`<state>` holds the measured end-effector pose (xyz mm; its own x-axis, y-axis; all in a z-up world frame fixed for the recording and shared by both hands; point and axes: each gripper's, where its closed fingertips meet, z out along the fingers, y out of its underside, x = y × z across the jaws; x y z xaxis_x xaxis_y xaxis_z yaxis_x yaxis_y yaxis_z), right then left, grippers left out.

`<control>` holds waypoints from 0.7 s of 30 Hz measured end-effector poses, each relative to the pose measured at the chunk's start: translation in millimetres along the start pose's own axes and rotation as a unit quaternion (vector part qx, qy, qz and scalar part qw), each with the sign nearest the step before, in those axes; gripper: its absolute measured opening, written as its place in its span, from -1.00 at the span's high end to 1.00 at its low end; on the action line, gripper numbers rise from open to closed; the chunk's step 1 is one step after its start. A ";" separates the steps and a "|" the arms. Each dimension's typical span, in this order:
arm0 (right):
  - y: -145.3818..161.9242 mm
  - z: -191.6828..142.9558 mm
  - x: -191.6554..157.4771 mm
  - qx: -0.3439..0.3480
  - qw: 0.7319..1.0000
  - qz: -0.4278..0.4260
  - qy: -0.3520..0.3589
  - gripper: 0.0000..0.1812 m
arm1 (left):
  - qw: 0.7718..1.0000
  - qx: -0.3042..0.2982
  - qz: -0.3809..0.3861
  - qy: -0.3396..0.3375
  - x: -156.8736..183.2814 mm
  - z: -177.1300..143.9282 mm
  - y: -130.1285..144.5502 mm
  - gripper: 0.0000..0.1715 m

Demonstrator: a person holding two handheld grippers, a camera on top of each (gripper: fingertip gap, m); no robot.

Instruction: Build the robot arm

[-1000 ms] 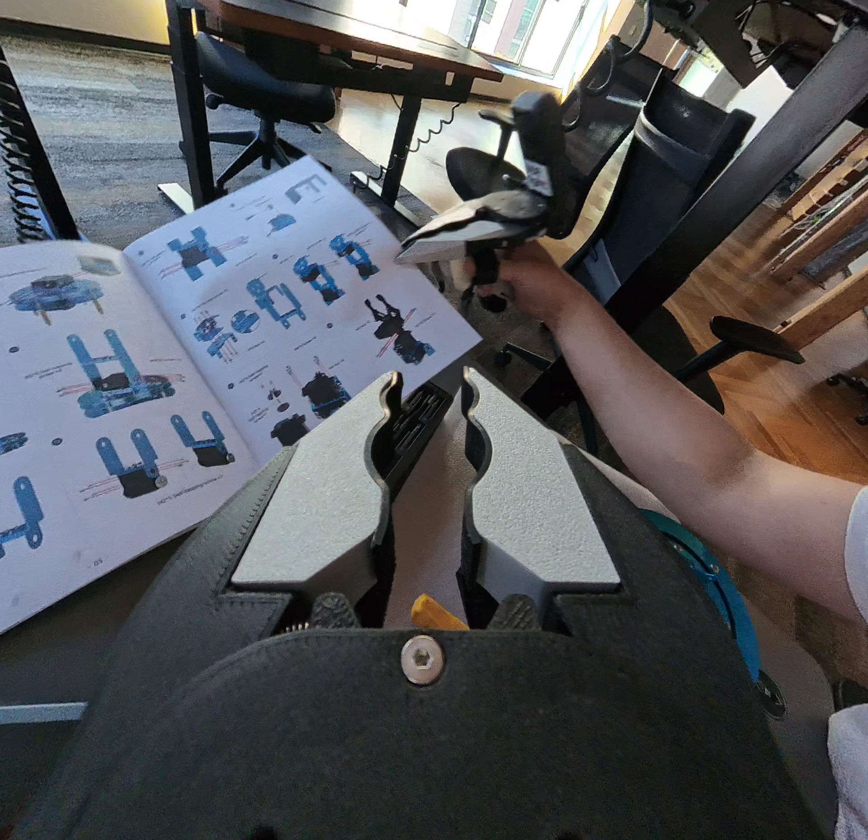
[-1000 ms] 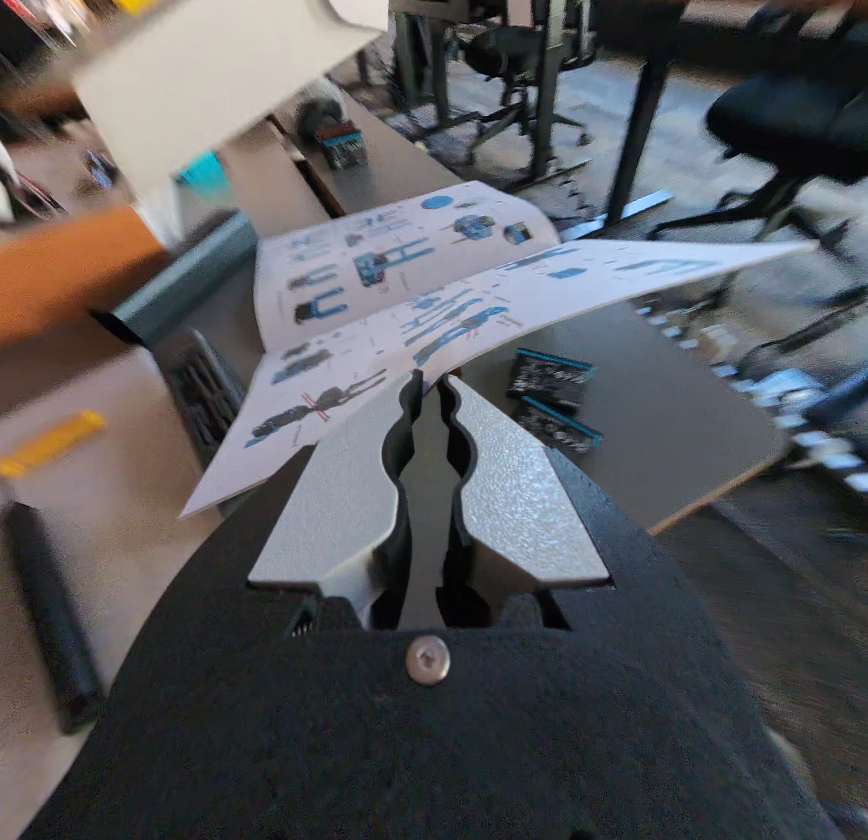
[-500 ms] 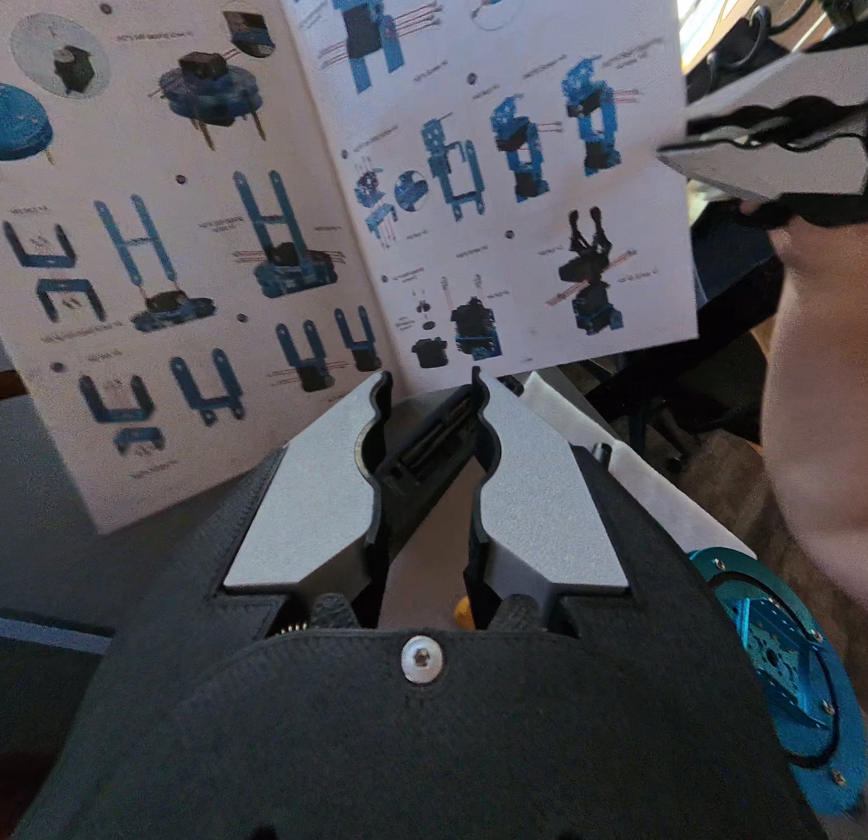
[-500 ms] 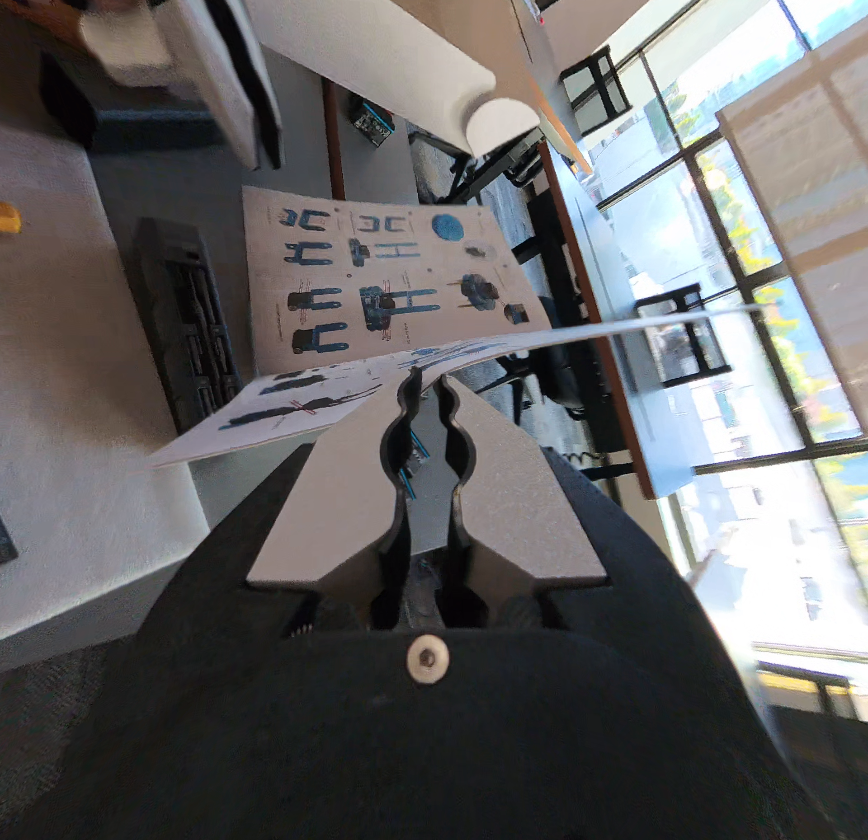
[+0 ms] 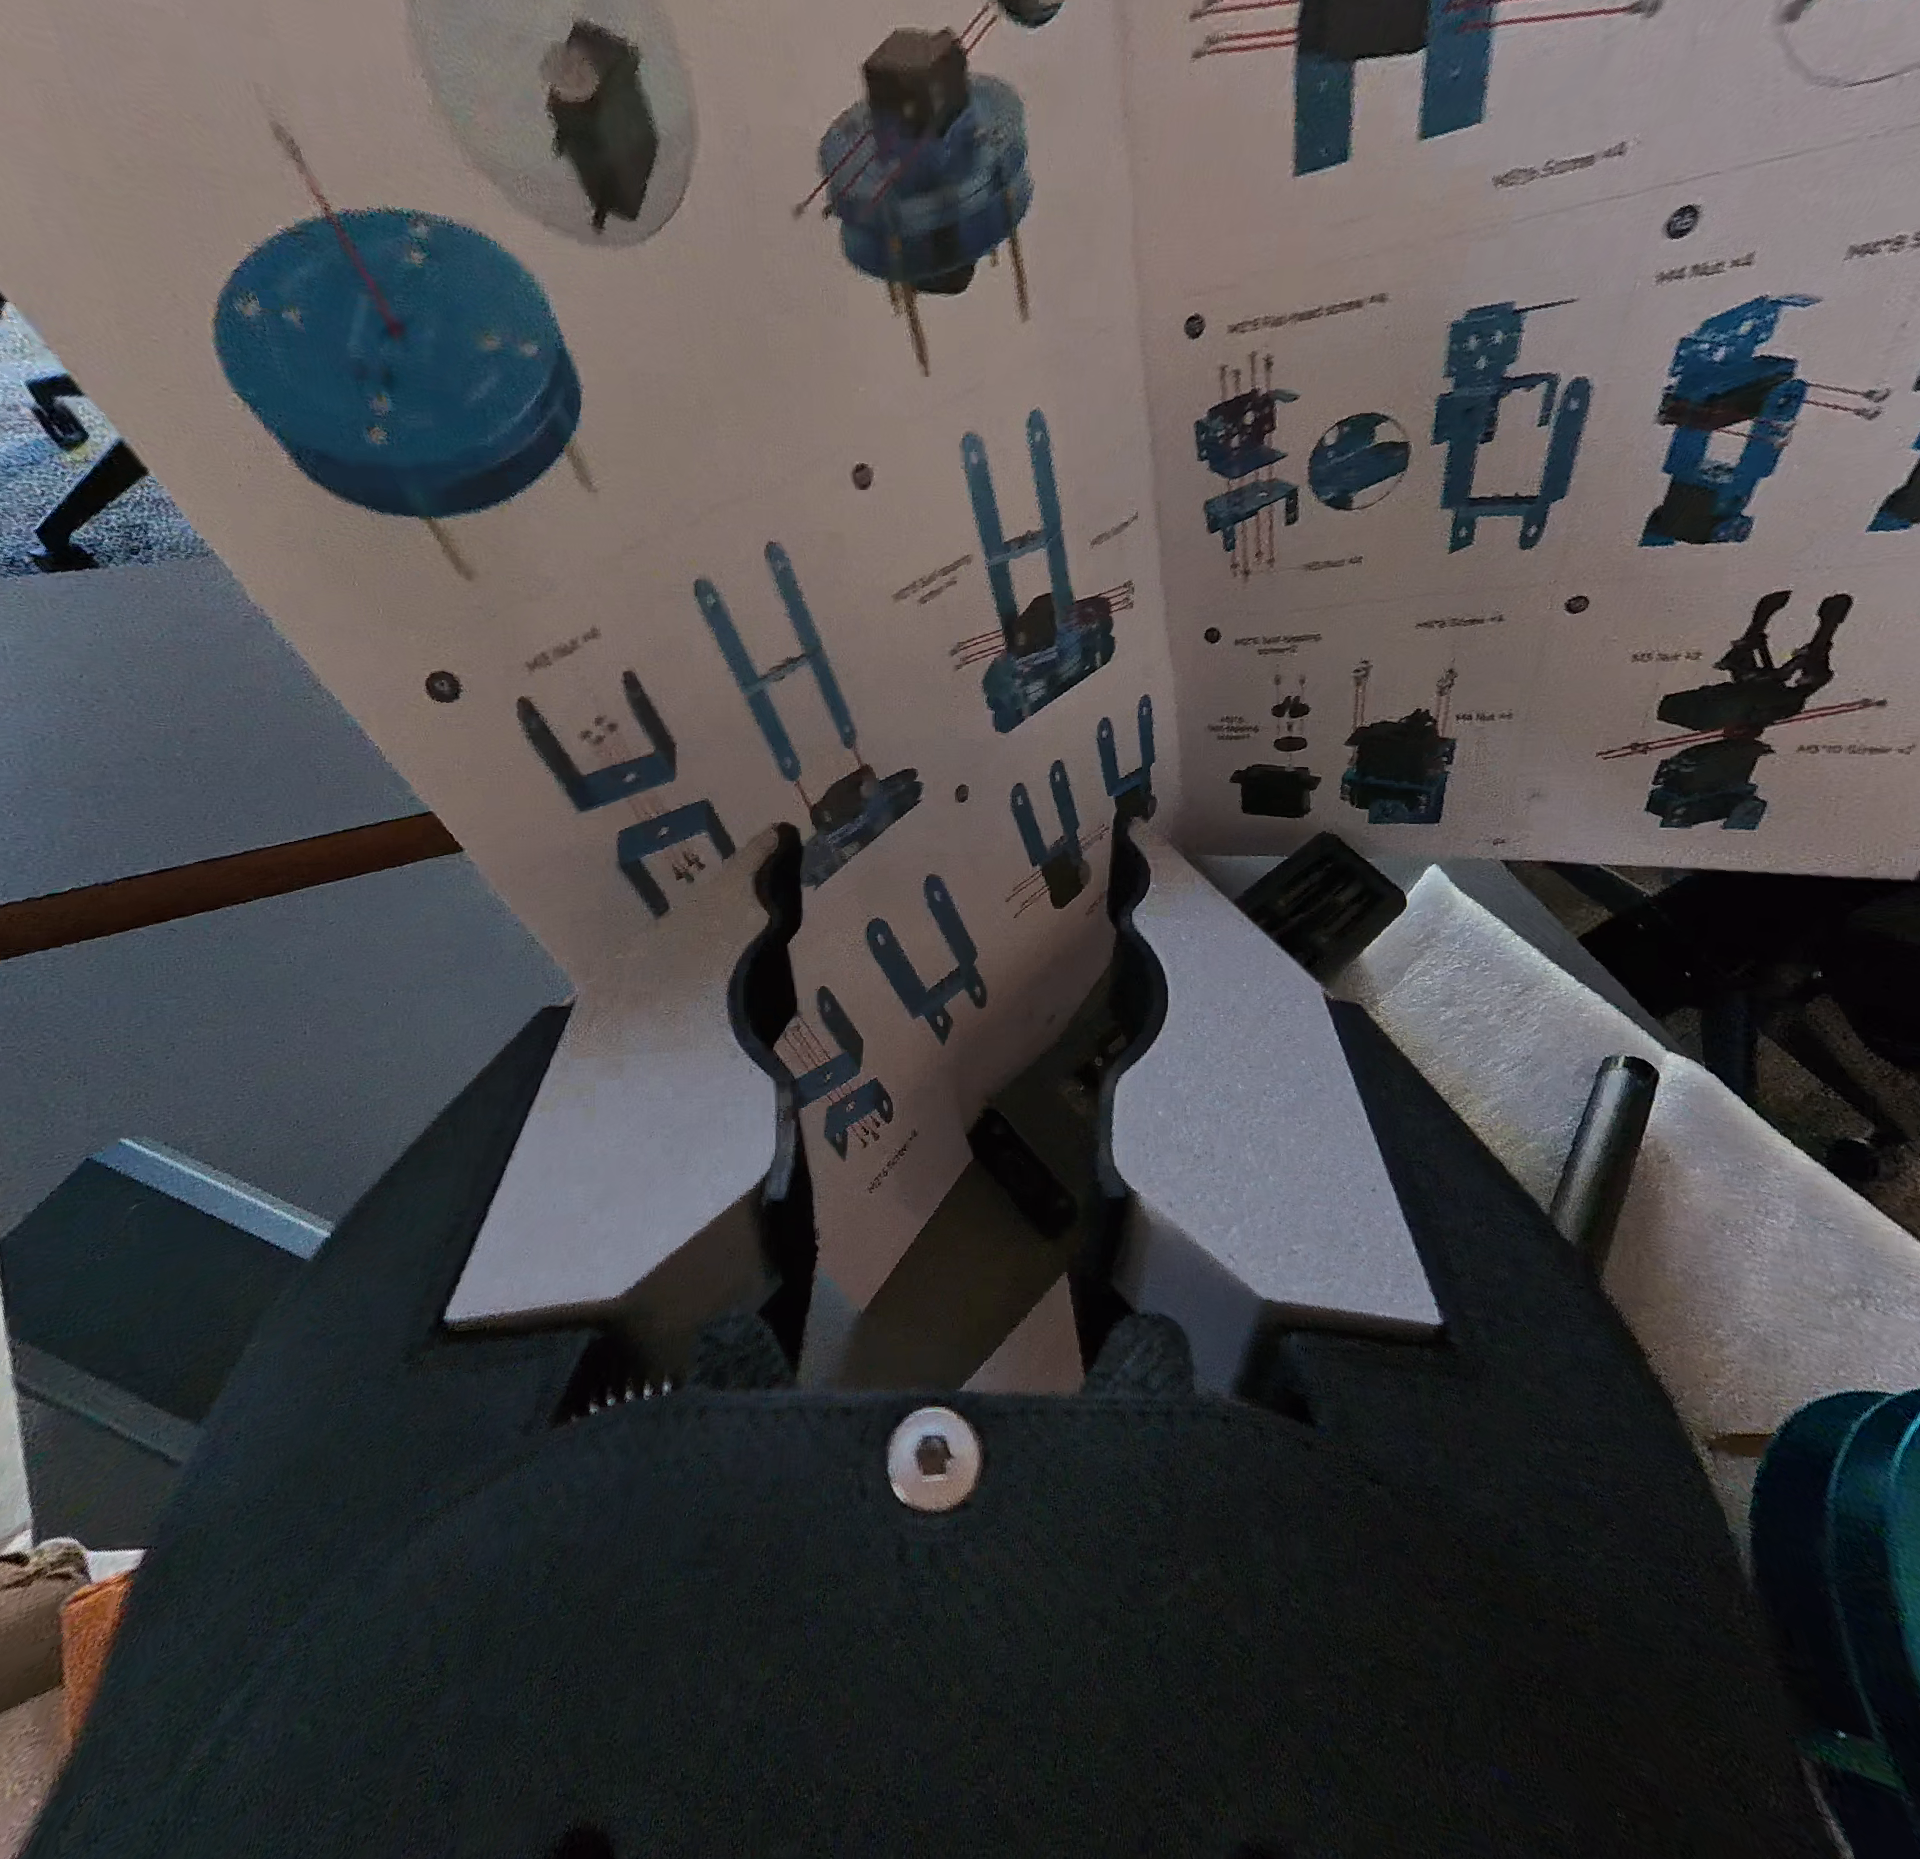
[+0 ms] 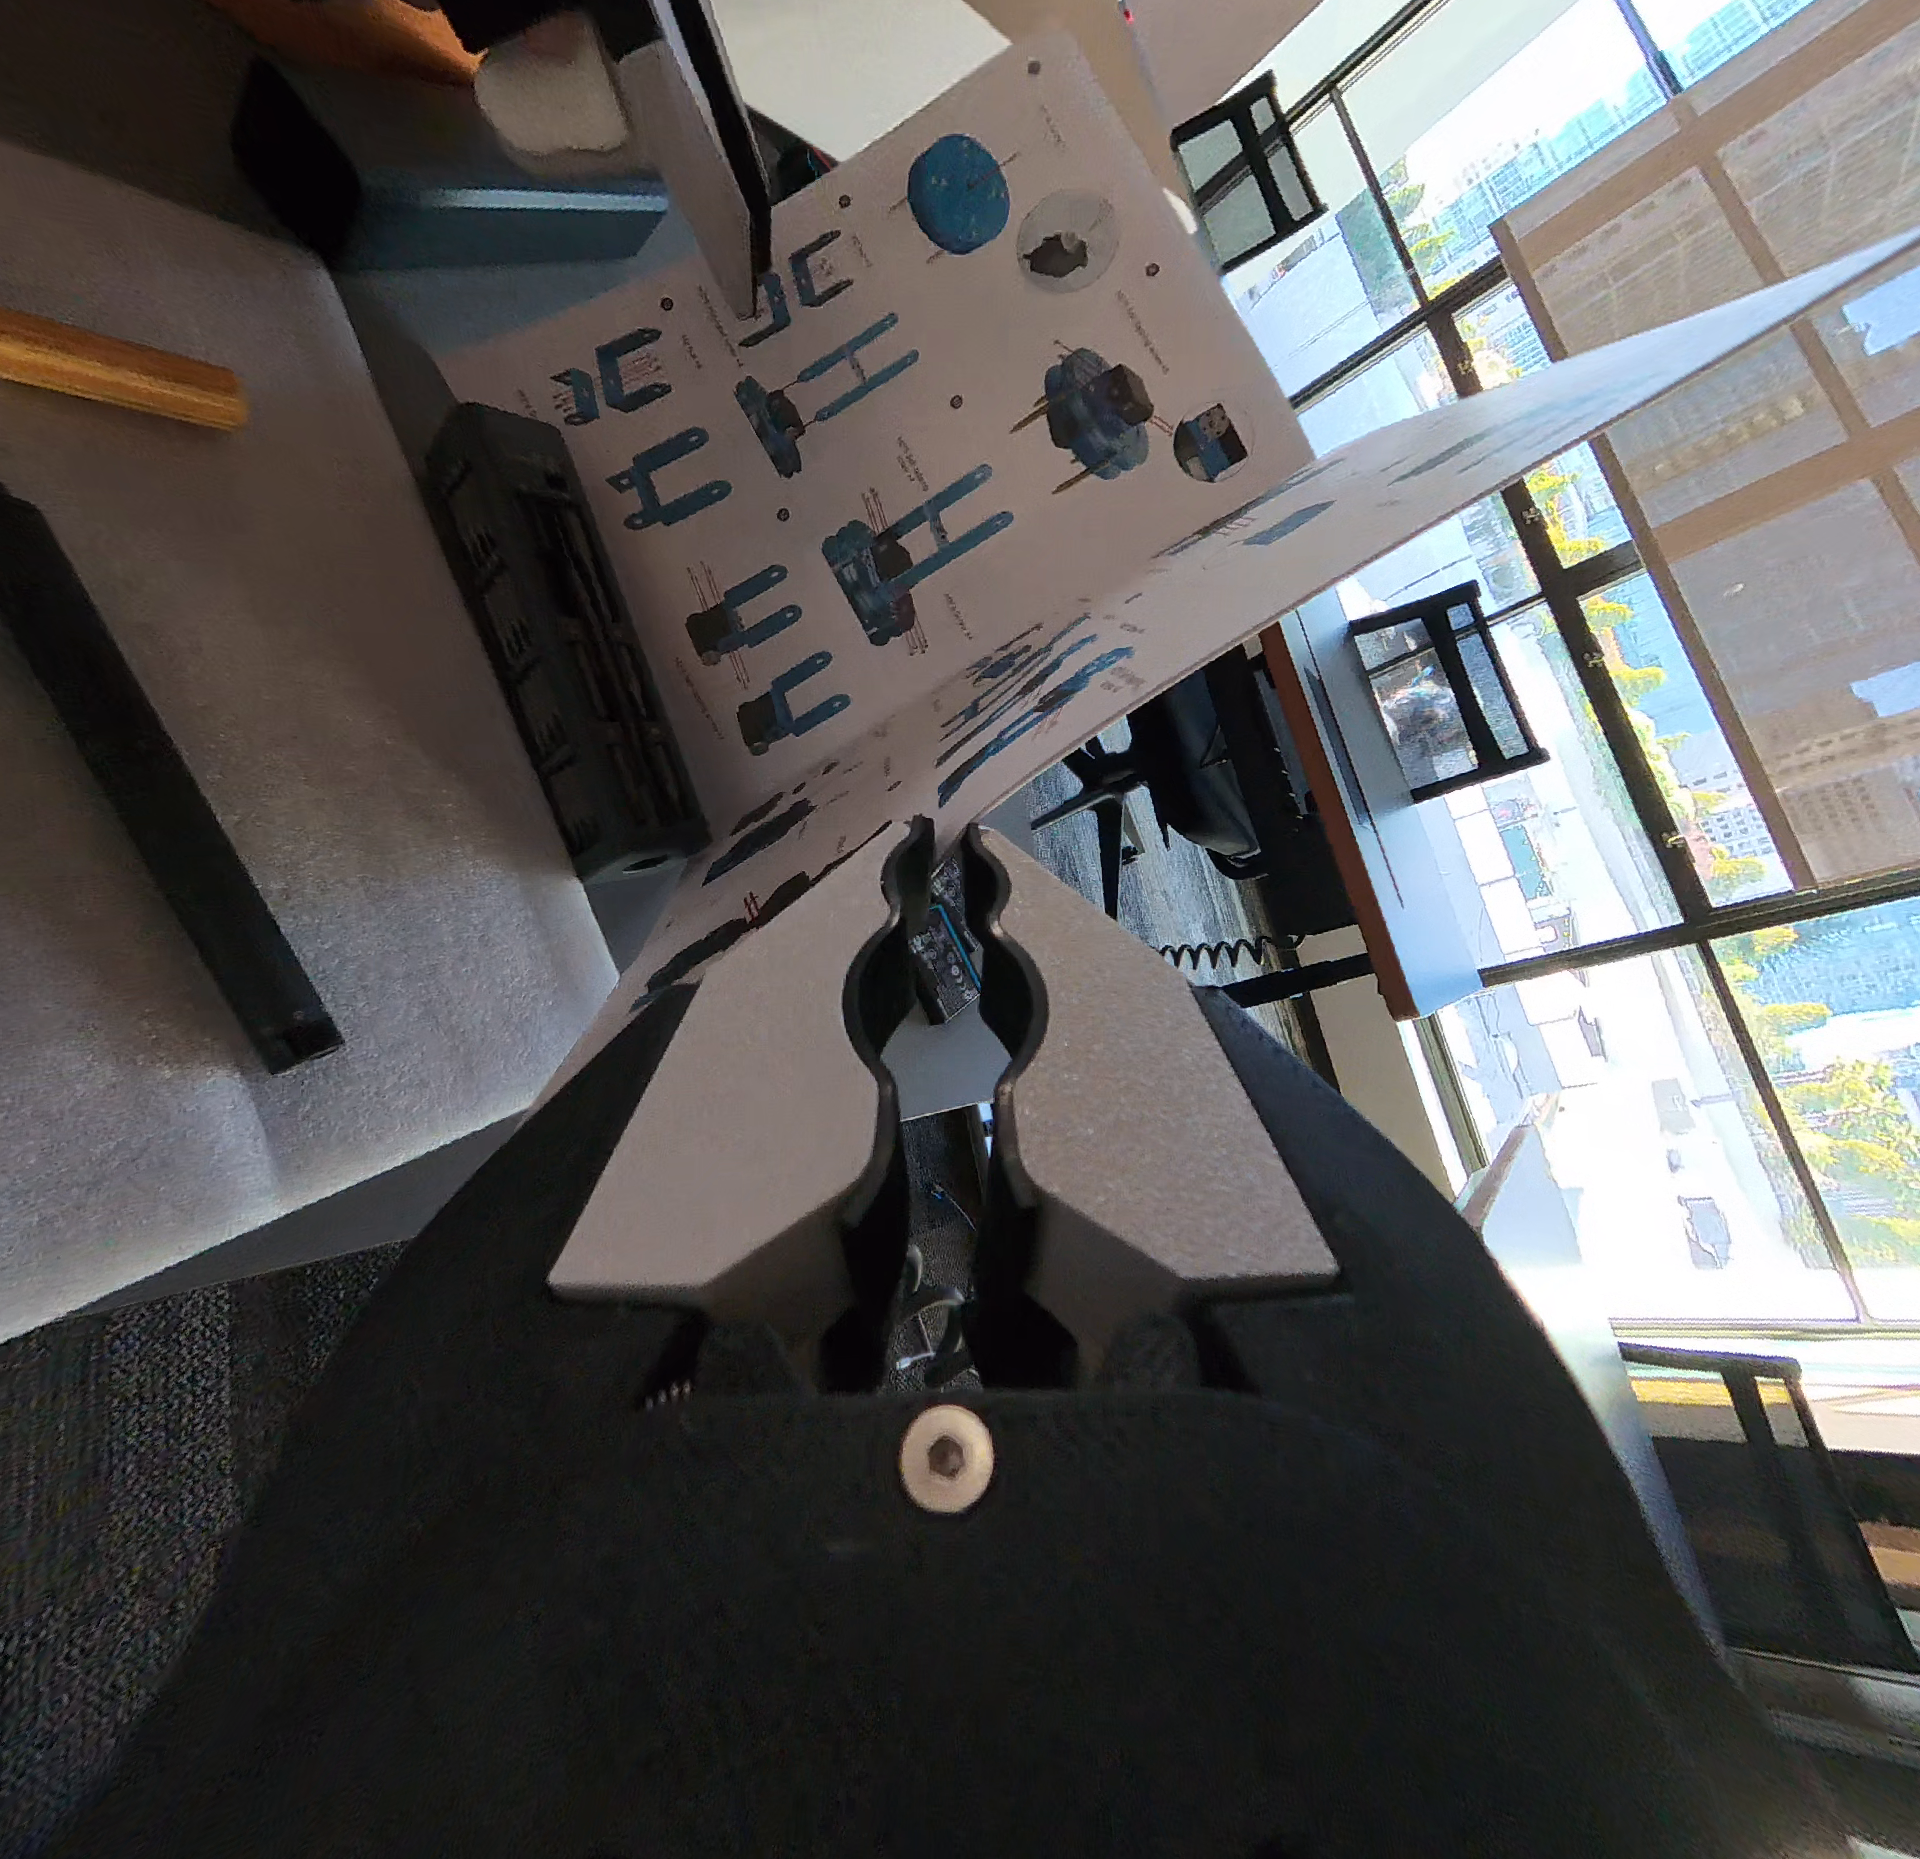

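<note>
Right gripper [image 6: 940, 843] pinches the open booklet [image 6: 935, 479], left gripper [image 5: 951, 853] spread around its page corner; only the right view catches windows [image 6: 1662, 874].

- Tall black-framed windows [image 6: 1621, 666] let in bright daylight.
- Beside them, a wood-edged desk [image 6: 1382, 874].
- Beneath it, dark speckled carpet [image 6: 1081, 853].

booklet [image 5: 935, 459]: matt white paper | left tongs [image 5: 951, 988]: grainy grey fingers, coarse black plastic body | foam sheet [image 5: 1621, 1134]: rough white | tabletop [image 5: 208, 978]: smooth grey, wood edge
</note>
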<state>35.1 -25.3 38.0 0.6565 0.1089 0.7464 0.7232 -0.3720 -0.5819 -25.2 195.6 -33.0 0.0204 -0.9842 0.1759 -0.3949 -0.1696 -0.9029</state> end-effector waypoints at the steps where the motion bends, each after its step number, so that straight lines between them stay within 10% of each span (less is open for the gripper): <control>1: 1.4 -2.1 -2.0 -0.001 1.000 0.002 0.004 0.96 | 1.000 -0.003 0.000 -0.002 -1.0 0.6 1.1 0.32; 21: 31.2 -17.9 -5.4 -0.029 0.997 0.051 0.043 0.95 | 0.991 0.078 -0.061 -0.095 -47.5 -12.5 -11.7 -0.10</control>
<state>50.3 -54.0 21.6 0.7037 -0.0113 0.7104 0.6379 -0.4302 -0.6388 -33.0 244.9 -25.9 0.2378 -0.9450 0.2246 -0.2328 -0.2799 -0.9314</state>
